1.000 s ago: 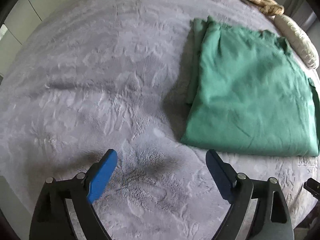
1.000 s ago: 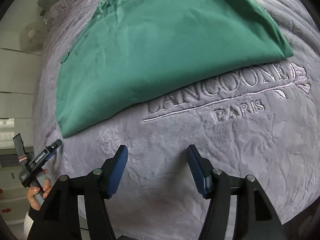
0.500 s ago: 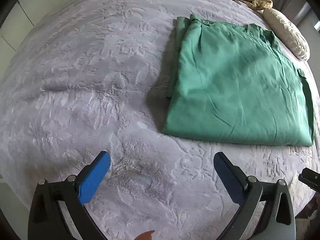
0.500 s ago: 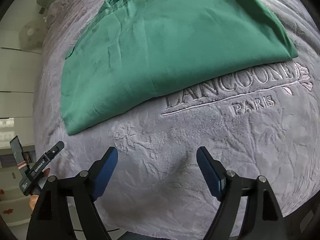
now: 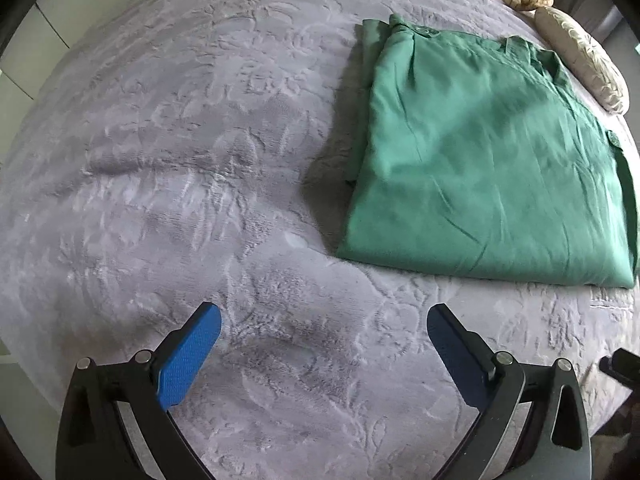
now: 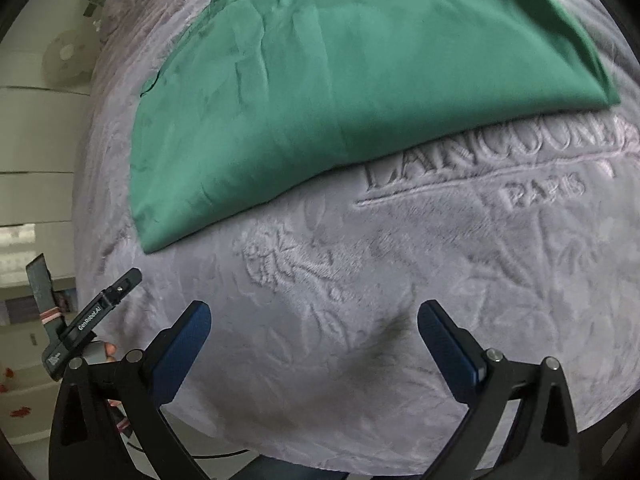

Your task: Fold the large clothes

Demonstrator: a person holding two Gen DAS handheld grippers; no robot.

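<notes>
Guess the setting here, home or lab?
Likely a home bedroom: a folded green garment lies on a bed under a plush grey blanket, with a cream pillow at its far edge.

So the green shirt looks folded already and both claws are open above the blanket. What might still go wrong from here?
1. The green garment has a loose layer poking out along its left edge; a pinch there may lift only one layer and undo the fold.
2. The plush grey blanket is soft, so the open left gripper or right gripper might grab blanket along with cloth.
3. The fabric looks smooth, so the layers could slide apart if dragged.
</notes>
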